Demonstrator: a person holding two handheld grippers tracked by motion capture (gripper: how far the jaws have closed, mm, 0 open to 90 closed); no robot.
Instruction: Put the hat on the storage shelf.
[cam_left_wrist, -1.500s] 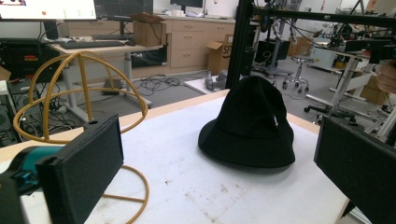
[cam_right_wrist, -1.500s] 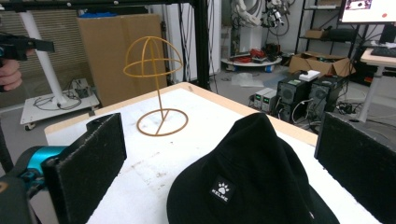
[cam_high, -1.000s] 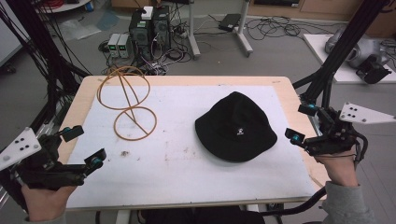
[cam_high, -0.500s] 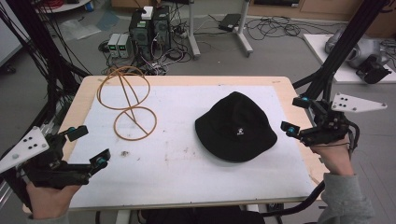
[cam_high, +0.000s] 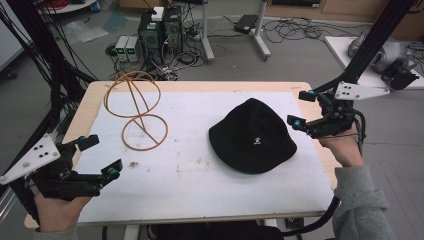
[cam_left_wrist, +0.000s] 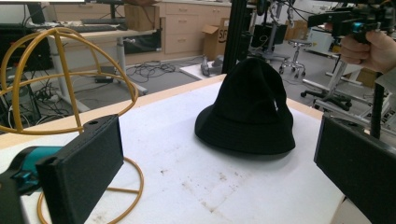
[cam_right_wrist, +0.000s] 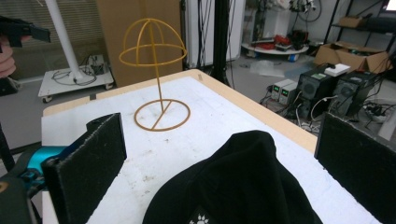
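a black bucket hat (cam_high: 252, 136) lies brim-down on the right half of a white table mat (cam_high: 200, 175), with a small white logo on the near side of its crown. a yellow wire hat stand (cam_high: 136, 112), a round base ring with a thin stem and a dome-shaped cage on top, stands well apart from it on the far left of the table. the right gripper (cam_high: 301, 109), held in a person's hand, has moved over the last second from beside the near right edge of the table toward the far right, and now hovers just beside the hat's right brim with its jaws spread wide and nothing between them; in the right gripper view the hat's crown (cam_right_wrist: 243, 186) sits low between the two black pads, with the stand (cam_right_wrist: 156, 74) beyond it. the left gripper (cam_high: 100, 157) has shifted only slightly, hanging over the near left corner of the table, jaws also parted and empty, pointing across at the hat (cam_left_wrist: 247, 109) and past the stand's base ring (cam_left_wrist: 116, 196). the change suggests the right hand is lining up to take hold of the brim, likely the first step in lifting the hat toward the stand; no grasp is made yet, and the hat rests untouched.
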